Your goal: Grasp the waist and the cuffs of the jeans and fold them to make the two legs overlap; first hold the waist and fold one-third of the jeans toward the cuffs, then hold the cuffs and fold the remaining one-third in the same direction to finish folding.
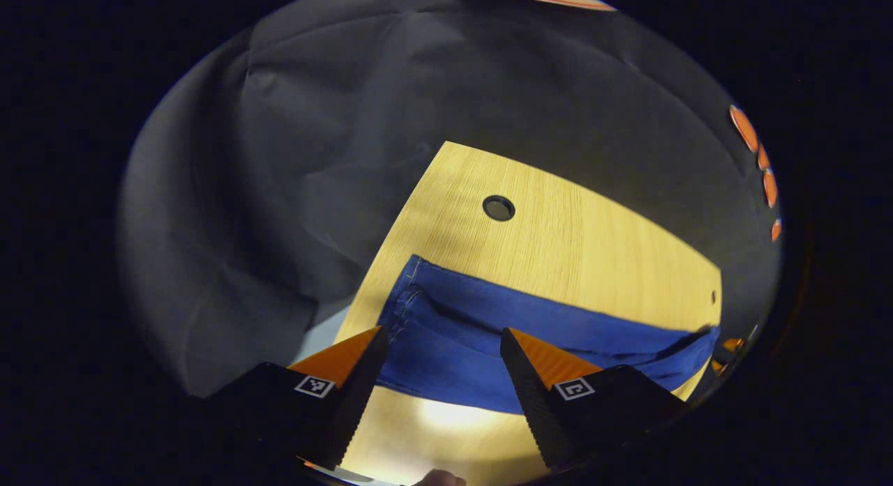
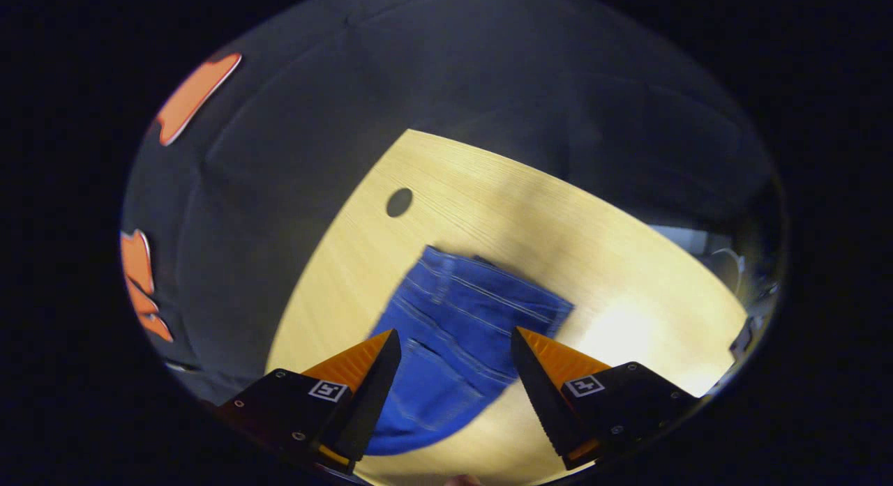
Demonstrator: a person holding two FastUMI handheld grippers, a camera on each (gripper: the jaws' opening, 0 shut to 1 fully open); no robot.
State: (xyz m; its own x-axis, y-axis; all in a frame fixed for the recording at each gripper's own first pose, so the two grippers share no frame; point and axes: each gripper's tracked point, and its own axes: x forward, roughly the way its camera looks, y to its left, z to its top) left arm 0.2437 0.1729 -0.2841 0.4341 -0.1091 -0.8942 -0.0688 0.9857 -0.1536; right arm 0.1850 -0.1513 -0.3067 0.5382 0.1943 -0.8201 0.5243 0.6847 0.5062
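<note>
Between the spread fingers of the left gripper (image 1: 441,353), blue denim shows just ahead — the jeans (image 1: 551,332) lie flat on the wooden table (image 1: 558,242), and nothing is caught in the wide gap. From that gripper the cloth runs as a long band, its axis going crosswise from a stitched end near the left finger out to the far right, where it tapers toward the table's edge. The stitched end sits close beside the left fingertip, apart from it as far as I can tell.

The right gripper (image 2: 453,350) is likewise wide apart and empty — the jeans (image 2: 460,319) lie straight in front of it and partly under the gap, their seams and pocket stitching running away from the fingers toward a dark round hole (image 2: 399,201) in the table (image 2: 628,263). This looks like the waist end, though the blur makes me unsure. Each gripper seems to hover over its own end of the garment, so a grasp at both ends would likely come next.
</note>
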